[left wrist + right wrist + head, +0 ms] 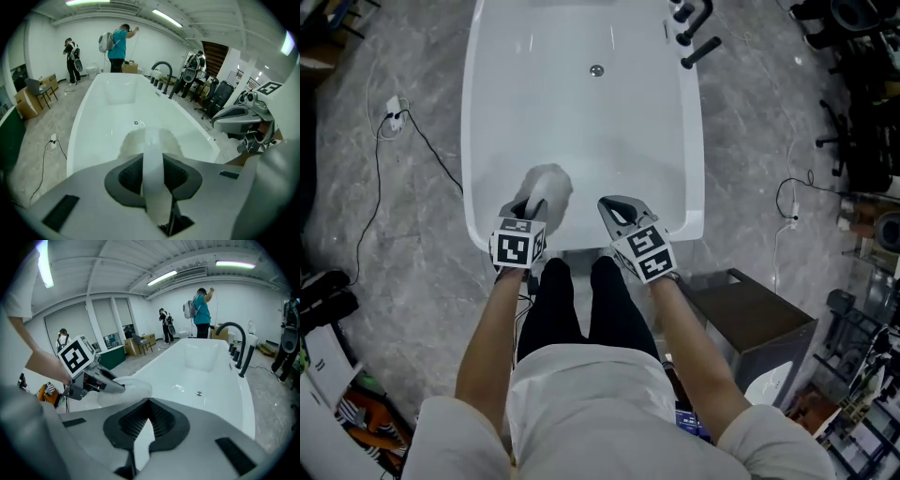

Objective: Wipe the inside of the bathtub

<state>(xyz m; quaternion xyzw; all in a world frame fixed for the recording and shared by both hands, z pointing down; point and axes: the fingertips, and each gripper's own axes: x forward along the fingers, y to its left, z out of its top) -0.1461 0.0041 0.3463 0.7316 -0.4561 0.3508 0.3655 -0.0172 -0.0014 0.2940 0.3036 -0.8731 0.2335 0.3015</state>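
Head view shows me the white bathtub point(483, 141) stretching away from the person's legs, its drain point(596, 70) toward the far end. My left gripper point(532, 204) is clamped on a pale cloth point(549, 182), held over the tub's near end, inside the rim. My right gripper point(609, 206) sits just beside it, jaws together with nothing between them.
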